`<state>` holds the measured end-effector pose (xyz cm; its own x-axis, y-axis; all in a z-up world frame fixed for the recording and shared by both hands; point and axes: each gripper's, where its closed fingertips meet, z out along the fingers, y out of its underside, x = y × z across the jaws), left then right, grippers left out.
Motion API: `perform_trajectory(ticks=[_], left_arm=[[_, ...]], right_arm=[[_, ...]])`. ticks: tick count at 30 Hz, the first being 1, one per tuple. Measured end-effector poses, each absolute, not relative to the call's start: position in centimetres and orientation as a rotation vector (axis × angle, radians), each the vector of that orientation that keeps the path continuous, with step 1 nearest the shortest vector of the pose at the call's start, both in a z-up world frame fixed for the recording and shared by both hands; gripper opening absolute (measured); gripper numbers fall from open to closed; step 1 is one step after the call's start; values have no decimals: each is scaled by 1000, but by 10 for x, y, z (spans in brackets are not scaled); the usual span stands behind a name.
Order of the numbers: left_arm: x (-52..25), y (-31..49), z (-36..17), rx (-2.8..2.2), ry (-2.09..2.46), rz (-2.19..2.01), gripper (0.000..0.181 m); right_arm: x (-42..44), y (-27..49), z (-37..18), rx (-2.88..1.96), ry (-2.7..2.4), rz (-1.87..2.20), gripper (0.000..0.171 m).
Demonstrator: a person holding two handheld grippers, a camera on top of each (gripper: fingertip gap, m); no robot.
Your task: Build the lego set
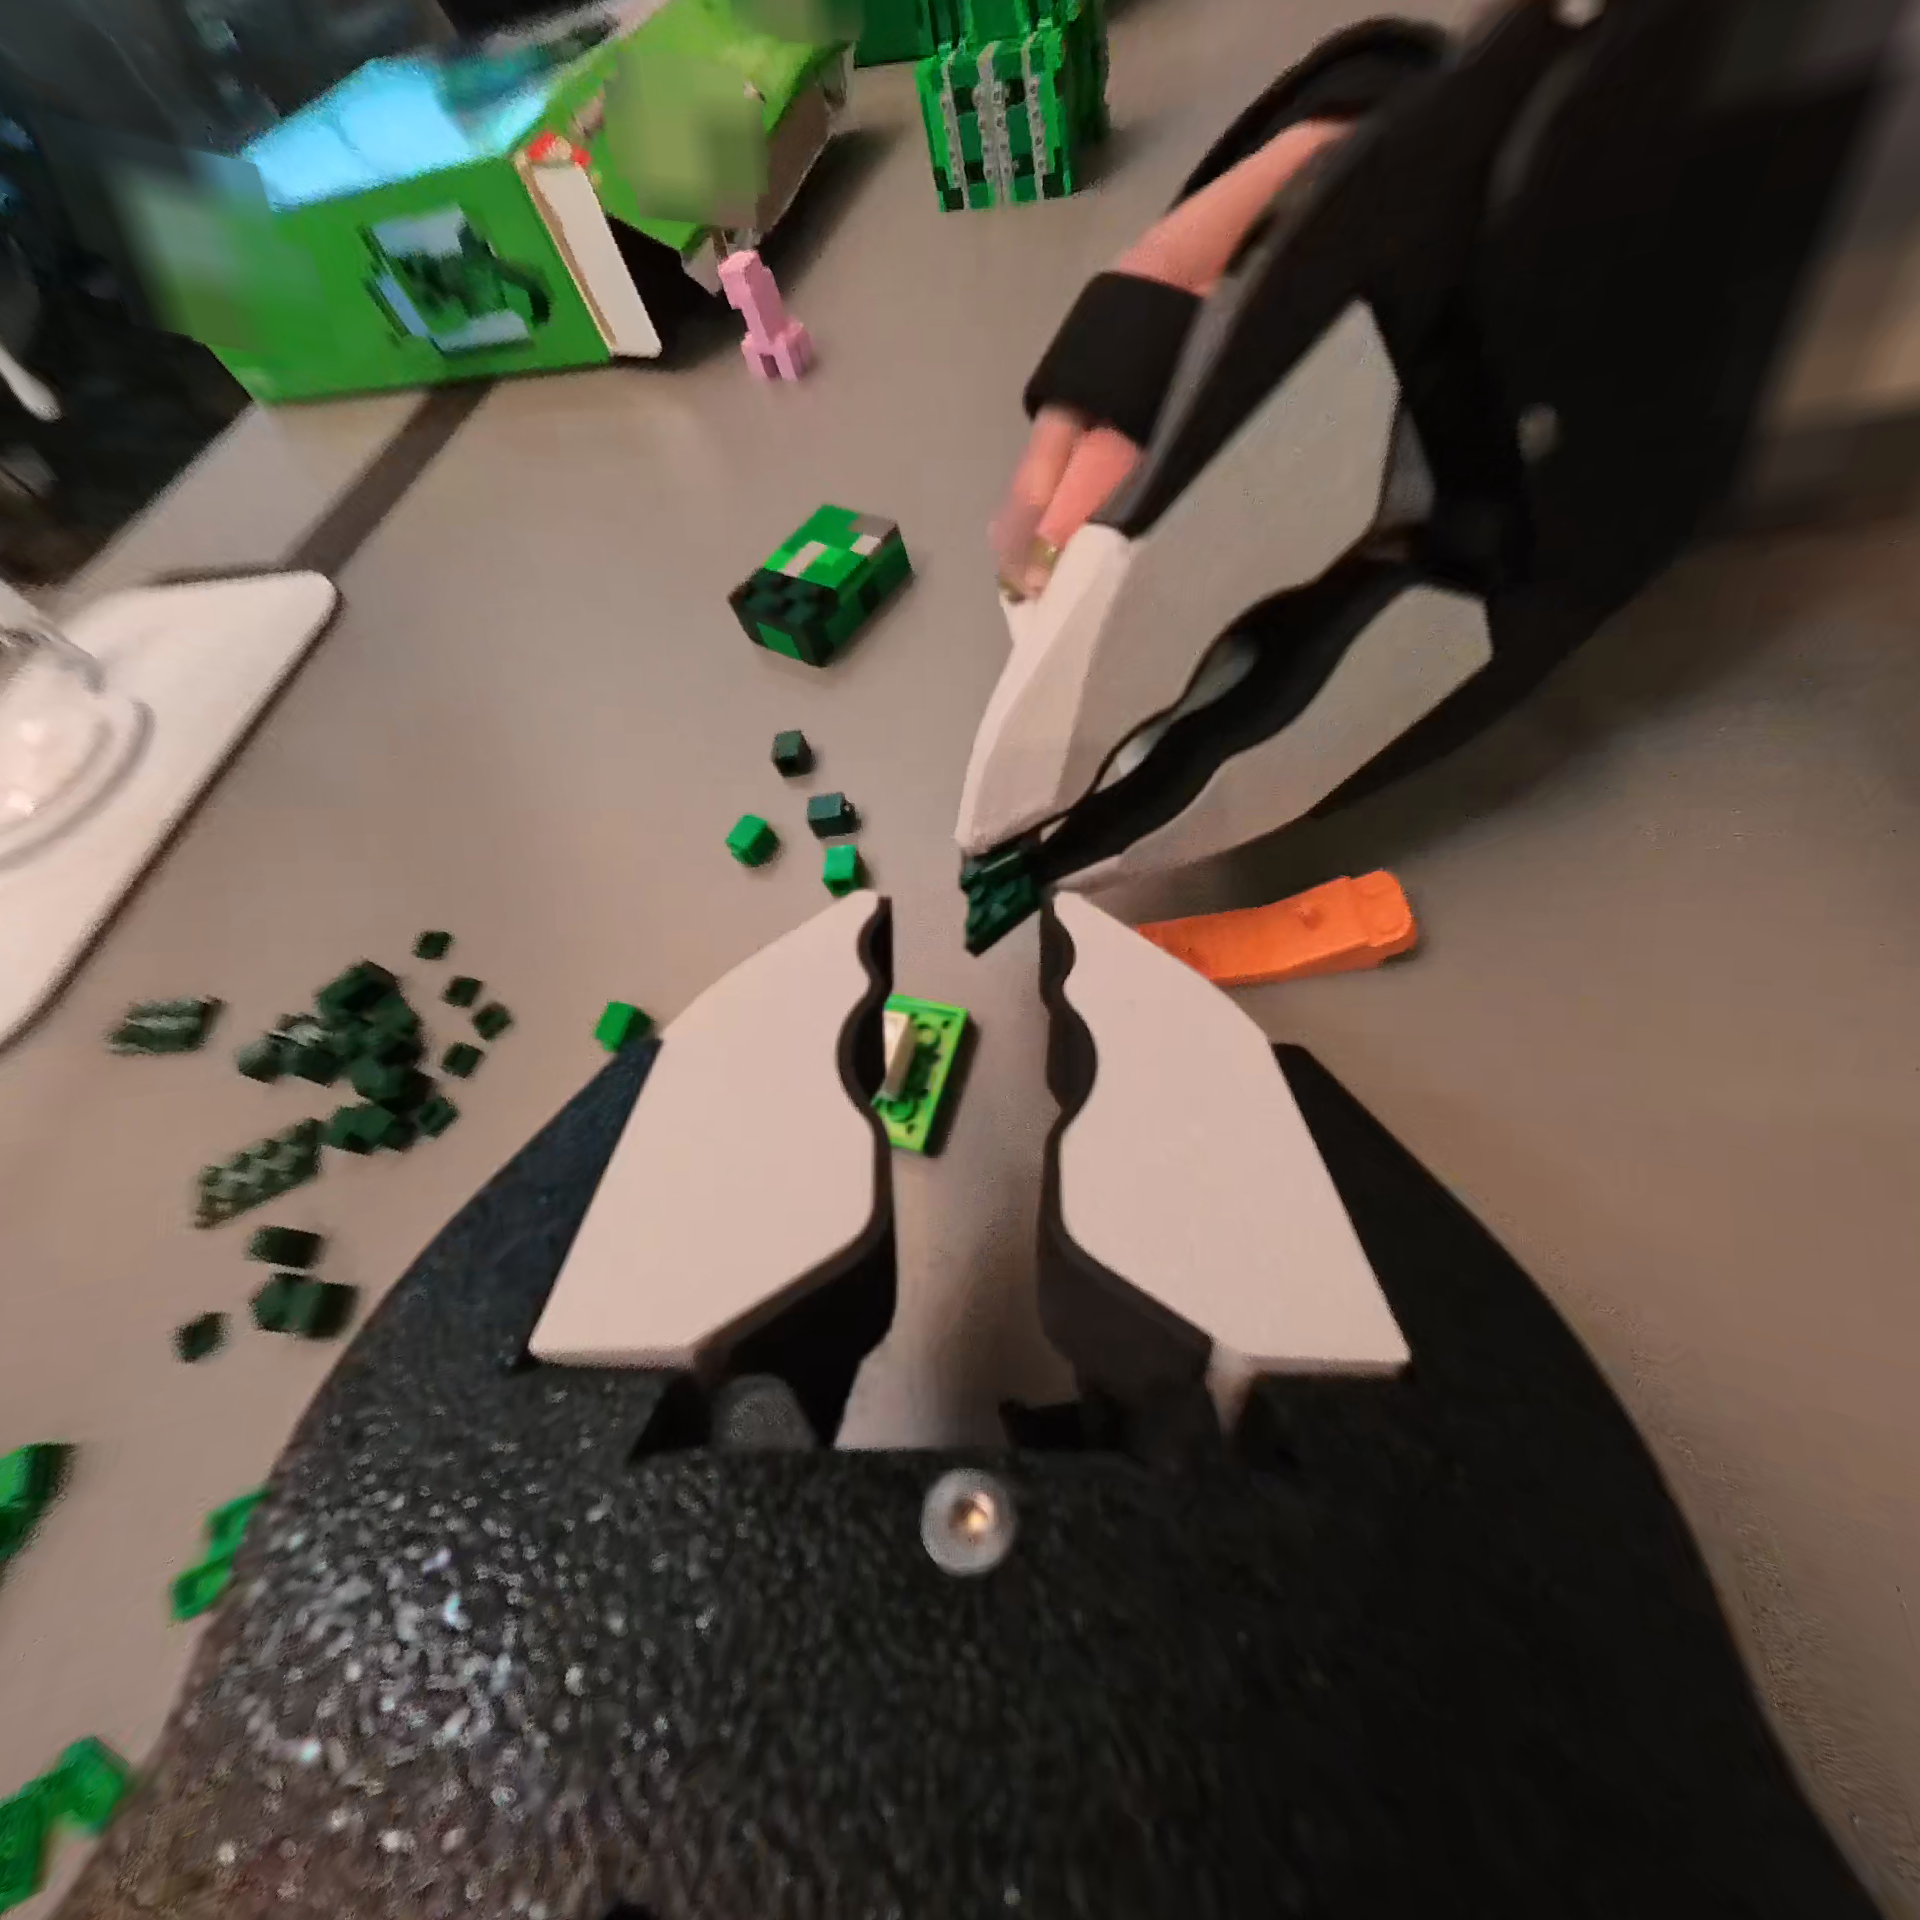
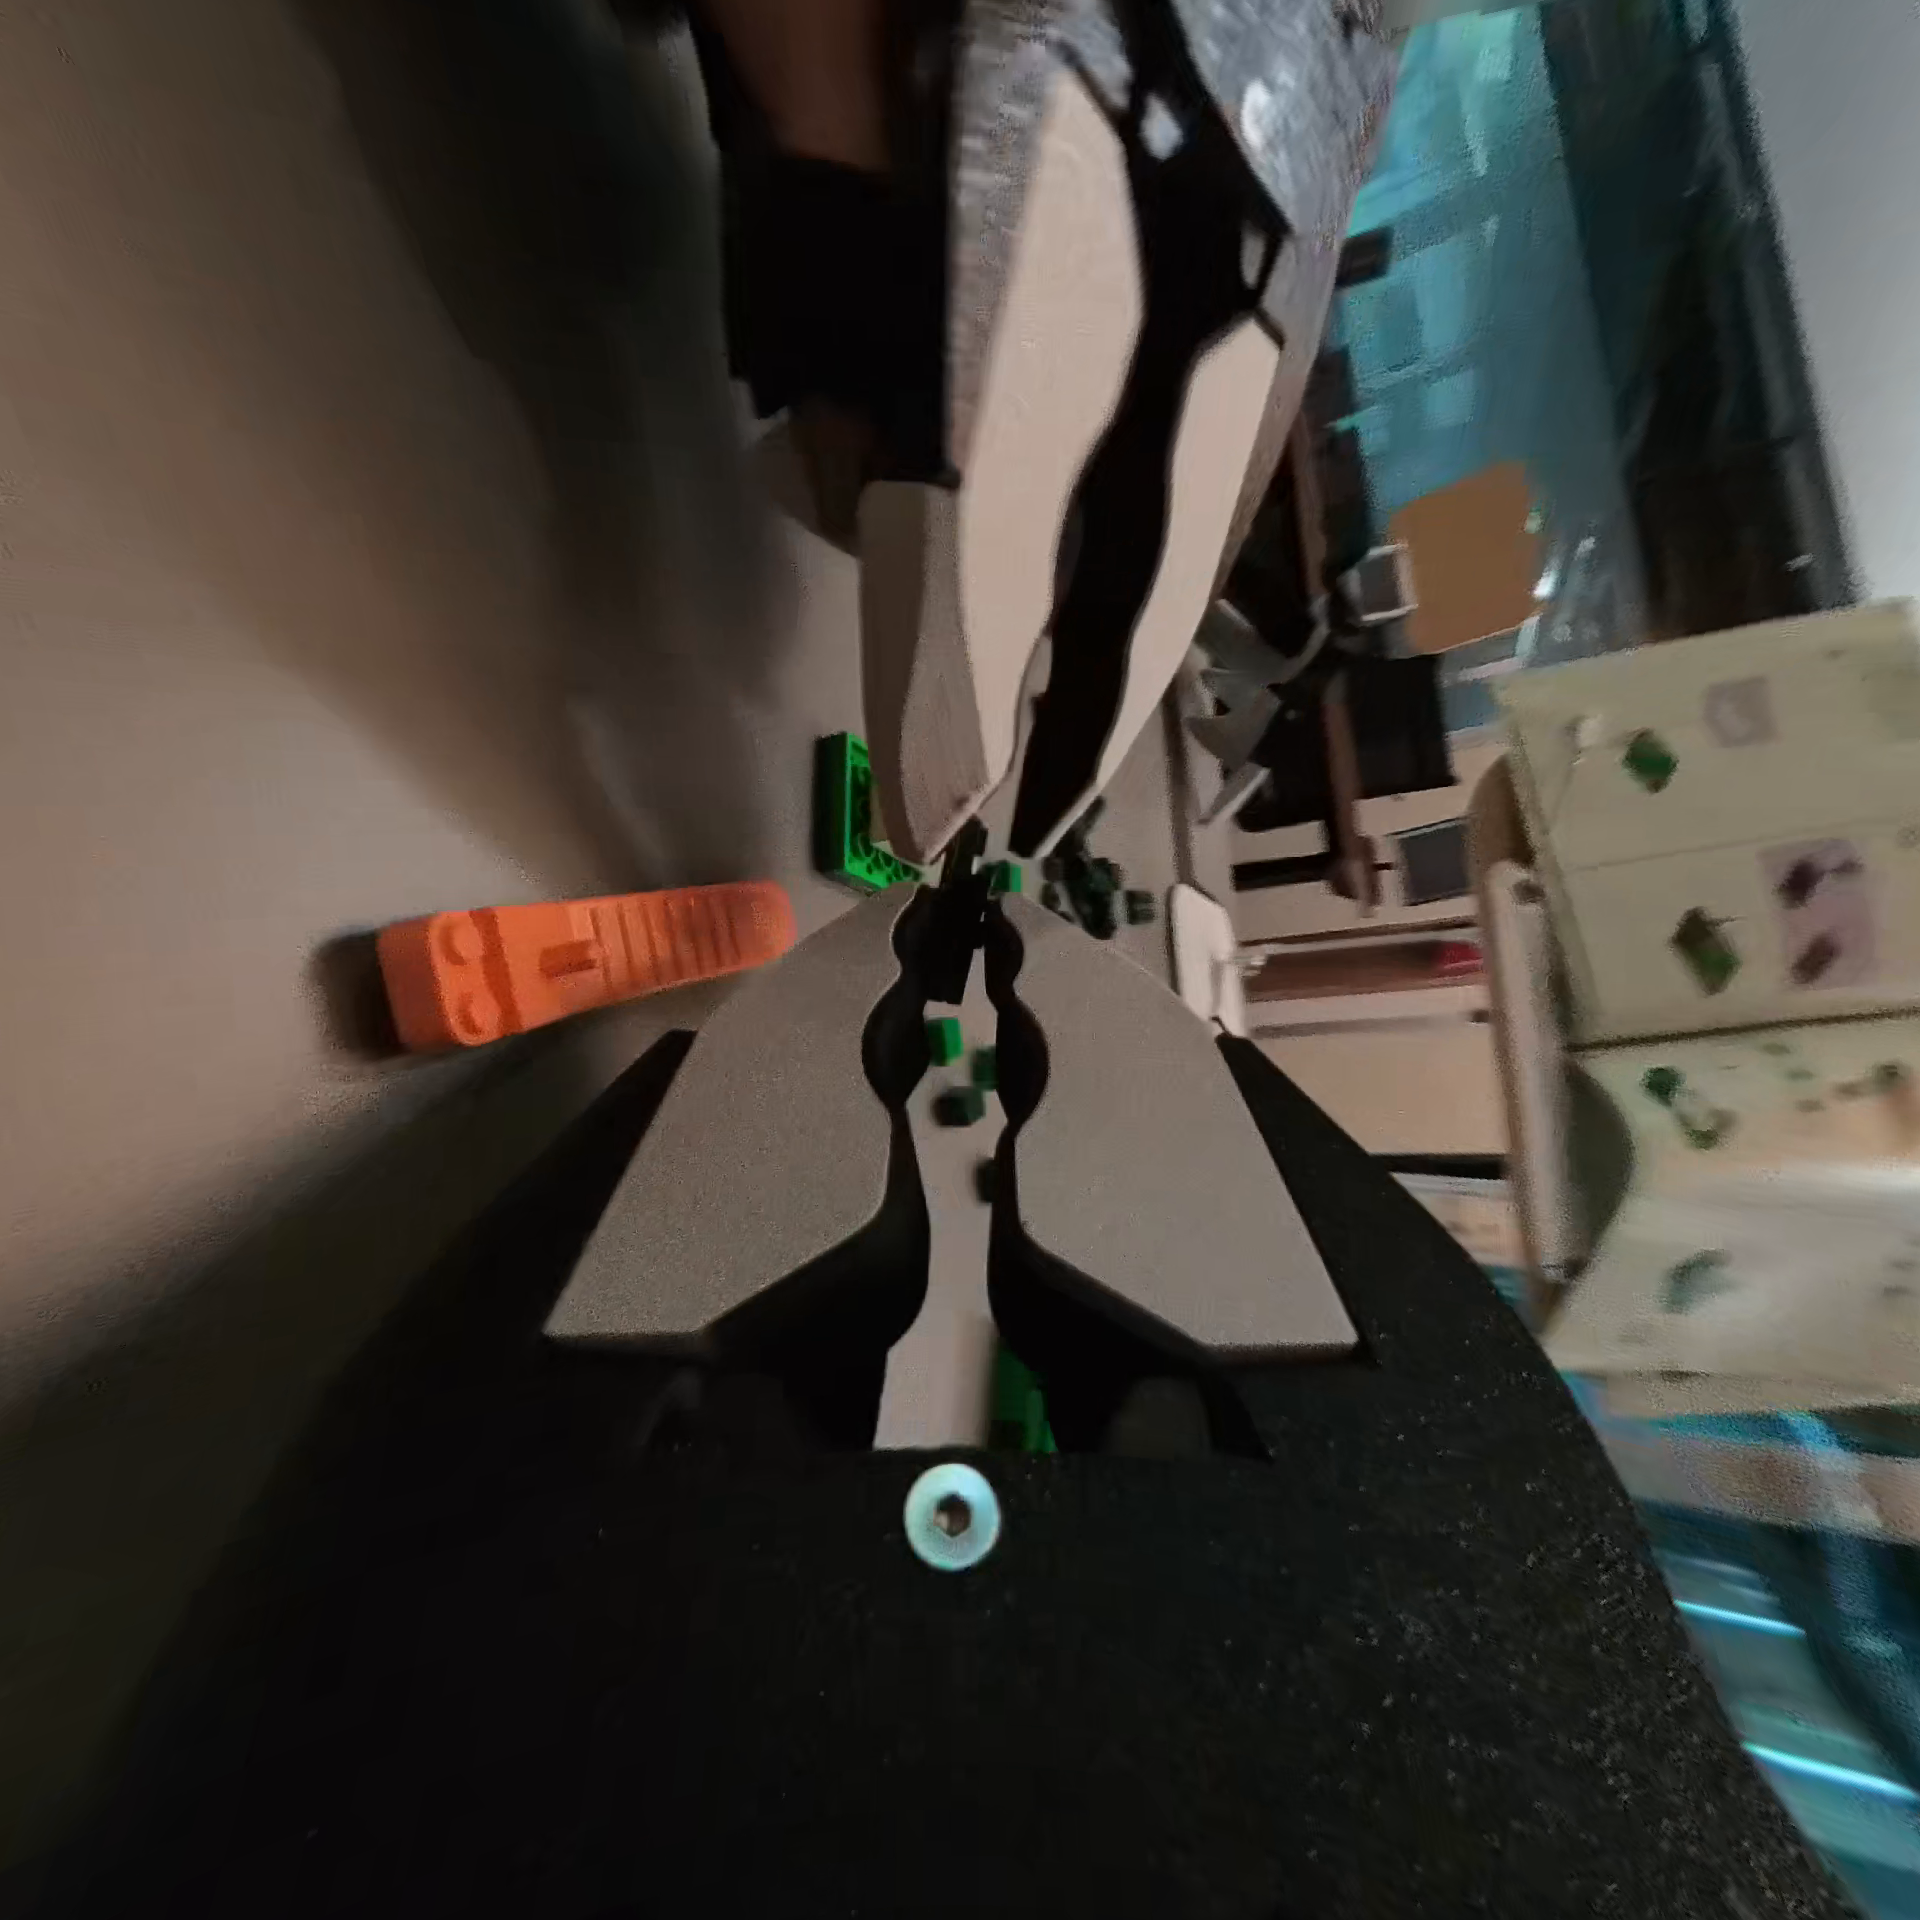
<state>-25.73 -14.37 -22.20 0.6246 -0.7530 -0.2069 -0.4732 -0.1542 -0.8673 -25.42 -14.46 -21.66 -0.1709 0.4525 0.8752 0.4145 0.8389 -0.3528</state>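
Note:
My right gripper (image 2: 956,914) is shut on a small dark green plate (image 2: 948,940). In the left wrist view the right gripper (image 1: 989,847) comes in from the upper right and holds that plate (image 1: 1000,906) tilted, right at the tips of my left gripper (image 1: 966,920). The left gripper is open, with its fingers on either side of the plate and nothing in it. It also shows in the right wrist view (image 2: 982,842). Below it on the table lies a bright green plate (image 1: 923,1075) with a white piece on it.
An orange brick separator (image 1: 1288,930) lies to the right. Loose green bricks (image 1: 831,816), a green block head (image 1: 821,582) and a dark green pile (image 1: 343,1060) lie around. A pink figure (image 1: 769,322), a green box (image 1: 416,281), a built green body (image 1: 1008,114) and a white tray (image 1: 156,675) stand farther off.

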Motion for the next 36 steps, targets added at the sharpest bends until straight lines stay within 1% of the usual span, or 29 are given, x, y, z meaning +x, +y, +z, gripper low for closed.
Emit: perform_trajectory(ticks=[4,8,14,18,26,36], left_arm=[[-255,-148,-220,-1669,1139,-179,20],[-255,-149,-221,-1623,1189,-122,4],[-250,-152,-214,-1557,1188,-125,6],[-249,-150,-210,-1518,1180,-71,12],[-242,-157,-214,-1506,1235,-129,3],[-229,-167,-228,-1458,1386,-91,2]], right_arm=[[-252,-151,-216,-785,-1789,297,8],[-249,-154,-211,-833,-1775,440,8],[-245,-156,-207,-879,-1764,565,8],[-243,-156,-206,-887,-1762,588,8],[-239,-160,-210,-871,-1798,611,8],[-226,-169,-226,-783,-1963,561,8]])
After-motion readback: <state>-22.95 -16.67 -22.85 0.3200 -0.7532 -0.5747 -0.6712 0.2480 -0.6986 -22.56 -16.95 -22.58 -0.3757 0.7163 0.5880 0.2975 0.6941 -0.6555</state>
